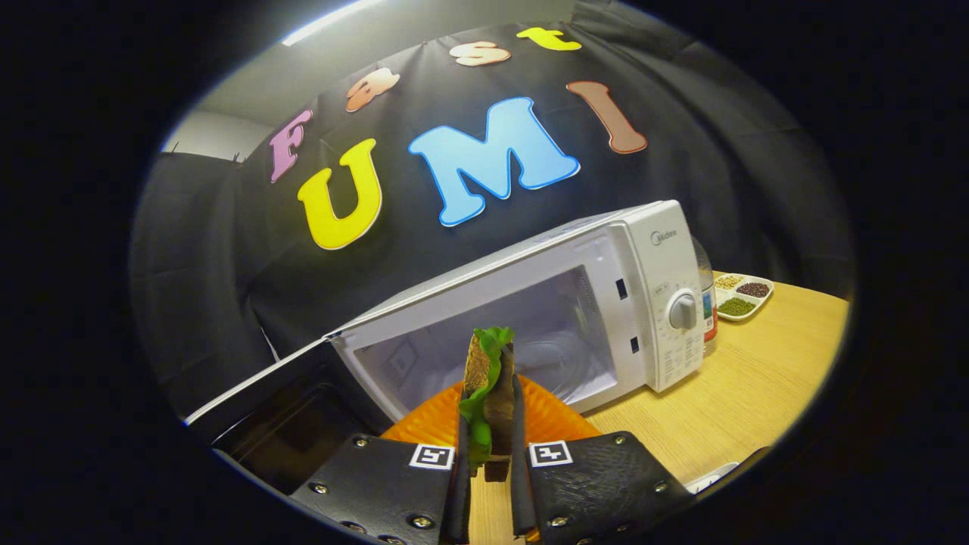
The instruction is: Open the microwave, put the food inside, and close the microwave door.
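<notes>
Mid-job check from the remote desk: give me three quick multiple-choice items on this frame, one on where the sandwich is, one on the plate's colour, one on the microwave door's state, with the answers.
1. Where is the sandwich?
A. Inside the microwave cavity
B. Between the gripper's fingers, above the plate
C. On the sectioned dish beside the microwave

2. What colour is the plate under the sandwich?
A. Orange
B. Blue
C. White

3. How does the microwave door stand?
A. Shut
B. Swung open, cavity exposed
C. Taken off and lying on the table

Answers:
1 B: both fingers of the gripper press on the sandwich's sides, short of the microwave.
2 A: the ribbed plate just ahead of the fingers is orange.
3 B: the dark door hangs out to one side and the white cavity is open.
</notes>
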The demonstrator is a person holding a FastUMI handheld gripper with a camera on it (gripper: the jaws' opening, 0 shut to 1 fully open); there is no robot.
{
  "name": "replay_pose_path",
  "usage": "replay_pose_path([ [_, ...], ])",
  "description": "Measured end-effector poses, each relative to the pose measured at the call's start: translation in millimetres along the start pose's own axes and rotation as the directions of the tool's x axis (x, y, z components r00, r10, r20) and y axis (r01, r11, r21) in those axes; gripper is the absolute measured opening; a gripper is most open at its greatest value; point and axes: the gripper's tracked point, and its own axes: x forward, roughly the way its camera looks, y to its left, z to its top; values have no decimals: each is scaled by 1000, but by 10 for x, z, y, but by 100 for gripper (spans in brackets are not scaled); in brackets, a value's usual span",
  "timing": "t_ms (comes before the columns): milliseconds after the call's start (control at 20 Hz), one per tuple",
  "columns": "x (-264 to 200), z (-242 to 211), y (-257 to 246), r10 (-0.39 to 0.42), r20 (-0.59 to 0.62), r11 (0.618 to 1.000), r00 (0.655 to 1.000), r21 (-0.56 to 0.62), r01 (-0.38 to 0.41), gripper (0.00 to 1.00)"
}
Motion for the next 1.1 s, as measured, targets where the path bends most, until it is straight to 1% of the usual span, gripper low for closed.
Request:
replay_pose_path([
  [200,530,-69,5,-10,-51,1000,999,-3,10,22],
  [300,750,-37,2,-25,-33,999,999,-22,24,22],
  [450,1030,69,24,-19,-15,1000,1000,-8,19,21],
  [550,1159,113,-72,-52,-4,998,999,-32,52,22],
  [700,1261,106,-148,-42,-7,999,999,3,42,22],
  [900,1322,131,-226,-40,0,999,999,-1,40,21],
  [950,1335,135,-252,-41,-3,999,999,4,41,25],
  [1000,1359,145,-273,-38,-1,999,999,13,38,26],
  [1050,1391,166,-322,-50,1,999,999,14,50,30],
  [1100,1427,141,-391,-74,-18,997,997,9,74,37],
])
